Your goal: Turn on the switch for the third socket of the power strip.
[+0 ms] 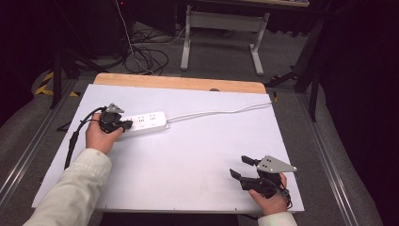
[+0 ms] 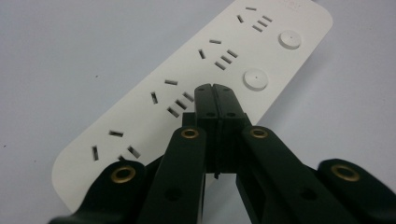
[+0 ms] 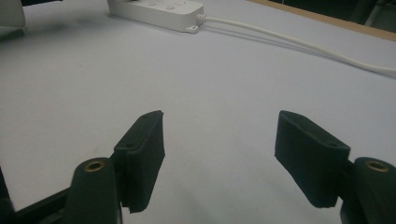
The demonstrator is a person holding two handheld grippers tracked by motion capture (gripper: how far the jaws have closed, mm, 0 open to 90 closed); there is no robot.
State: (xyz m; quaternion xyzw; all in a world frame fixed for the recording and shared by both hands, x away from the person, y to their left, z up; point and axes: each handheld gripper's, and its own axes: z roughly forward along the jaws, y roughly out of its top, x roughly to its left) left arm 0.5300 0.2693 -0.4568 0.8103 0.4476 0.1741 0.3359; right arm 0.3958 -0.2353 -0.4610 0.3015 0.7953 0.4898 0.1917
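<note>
A white power strip (image 1: 146, 121) lies at the left of the white table top, its white cable (image 1: 221, 111) running off to the right edge. My left gripper (image 1: 126, 125) hovers at the strip's left end with both jaws pressed flat together and nothing between them. In the left gripper view its shut tips (image 2: 215, 88) sit over the strip (image 2: 154, 74), beside a round button (image 2: 255, 79). My right gripper (image 1: 240, 166) rests near the front right corner, open and holding nothing. In the right gripper view its pads (image 3: 140, 144) stand wide apart, and the strip (image 3: 159, 8) lies far off.
The white board (image 1: 188, 155) lies on a wooden table whose far edge (image 1: 179, 82) shows. Beyond it stand a desk frame (image 1: 221, 33) and loose black cables (image 1: 146, 59) on the grey floor. A black cable (image 1: 75, 136) trails from my left gripper.
</note>
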